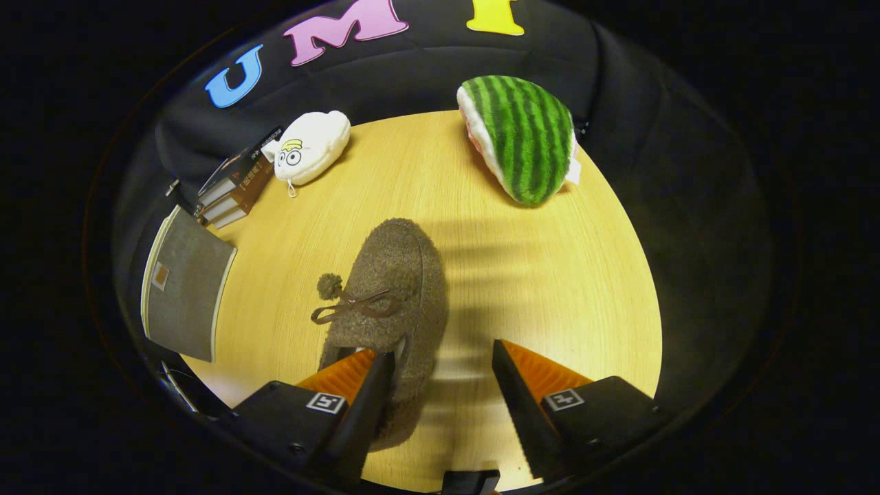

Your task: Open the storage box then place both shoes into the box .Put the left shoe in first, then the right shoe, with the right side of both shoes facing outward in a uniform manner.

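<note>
Brown fleece covered the shoe (pixel 392 302) we saw lying on the pale wooden table (pixel 522 275), its toe pointing away from the gripper (pixel 440 361) and a thin brown bow with a small pompom tied across its upper. We noted the gripper's jaws spread wide; one finger (pixel 364 392) overlapped the shoe's heel end and hid the opening there, so we could not tell whether it was touching the shoe or only passing above it, while the other finger (pixel 515 399) stood over bare table, well clear of the shoe. Nothing was pinched between them. Shadow fell across the table beside the shoe and darkened its near side, and the heel was cut off behind the finger. Beyond the shoe, at the far edge of the table, we recorded a striped green watermelon-slice plush (pixel 522 137), a white plush pouch (pixel 309 148) with cartoon eyes, and beside it a short stack of books (pixel 234 189) partly lost in the dark cloth wall. A flat grey panel (pixel 185 289) with a light rim lay at the table's edge near the books; we could not make out what it was.
</note>
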The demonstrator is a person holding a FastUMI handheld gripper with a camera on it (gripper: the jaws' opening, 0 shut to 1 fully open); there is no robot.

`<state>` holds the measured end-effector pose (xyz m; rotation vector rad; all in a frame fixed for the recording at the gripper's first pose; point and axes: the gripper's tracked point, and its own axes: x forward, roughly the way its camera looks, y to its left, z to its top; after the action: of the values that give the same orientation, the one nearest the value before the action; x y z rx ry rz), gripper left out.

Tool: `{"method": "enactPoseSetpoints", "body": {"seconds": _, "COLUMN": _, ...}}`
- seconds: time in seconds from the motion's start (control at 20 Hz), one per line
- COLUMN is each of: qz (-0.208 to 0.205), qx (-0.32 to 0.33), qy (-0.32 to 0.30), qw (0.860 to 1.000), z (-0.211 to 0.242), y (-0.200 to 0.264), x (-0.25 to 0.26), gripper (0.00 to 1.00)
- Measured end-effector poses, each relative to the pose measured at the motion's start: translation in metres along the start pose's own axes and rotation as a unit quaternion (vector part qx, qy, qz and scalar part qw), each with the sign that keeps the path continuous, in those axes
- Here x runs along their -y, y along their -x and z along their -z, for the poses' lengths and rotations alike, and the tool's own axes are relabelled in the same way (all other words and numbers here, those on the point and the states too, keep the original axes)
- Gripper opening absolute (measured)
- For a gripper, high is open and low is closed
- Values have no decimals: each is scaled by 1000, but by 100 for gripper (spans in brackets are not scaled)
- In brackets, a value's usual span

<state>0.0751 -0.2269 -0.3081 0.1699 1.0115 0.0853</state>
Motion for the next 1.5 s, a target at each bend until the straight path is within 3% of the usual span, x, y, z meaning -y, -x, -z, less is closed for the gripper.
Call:
{"method": "enactPoseSetpoints", "body": {"seconds": 0.05, "qz": -5, "qx": -5, "qy": -9, "qw": 1000, "z": 0, "y": -3, "x": -4, "gripper": 81}}
{"method": "enactPoseSetpoints", "body": {"seconds": 0.1, "qz": -10, "qx": -10, "qy": -23, "qw": 1000, "z": 1, "y": -4, "x": -9, "gripper": 62}}
{"method": "enactPoseSetpoints", "body": {"seconds": 0.2, "qz": -1, "qx": -18, "qy": -51, "qw": 999, "z": 6, "y": -9, "x": -13, "gripper": 36}}
{"method": "enactPoseSetpoints", "body": {"seconds": 0.35, "qz": 17, "qx": 0, "qy": -95, "qw": 995, "z": 6, "y": -9, "x": -8, "gripper": 24}}
{"method": "enactPoseSetpoints", "body": {"seconds": 0.4, "qz": 16, "qx": 10, "qy": -108, "qw": 994, "z": 5, "y": -7, "x": -7, "gripper": 11}}
{"method": "enactPoseSetpoints", "body": {"seconds": 0.45, "qz": 10, "qx": 10, "qy": -114, "qw": 993, "z": 9, "y": -6, "x": -8, "gripper": 8}}
{"method": "enactPoseSetpoints", "body": {"seconds": 0.75, "qz": -8, "qx": 10, "qy": -113, "qw": 993, "z": 18, "y": 18, "x": -26, "gripper": 5}}
{"method": "enactPoseSetpoints", "body": {"seconds": 1.1, "qz": -58, "qx": 33, "qy": -136, "qw": 988, "z": -2, "y": 82, "x": -97, "gripper": 5}}
{"method": "enactPoseSetpoints", "body": {"seconds": 1.5, "qz": -81, "qx": 84, "qy": -105, "qw": 988, "z": -22, "y": 160, "x": -190, "gripper": 5}}
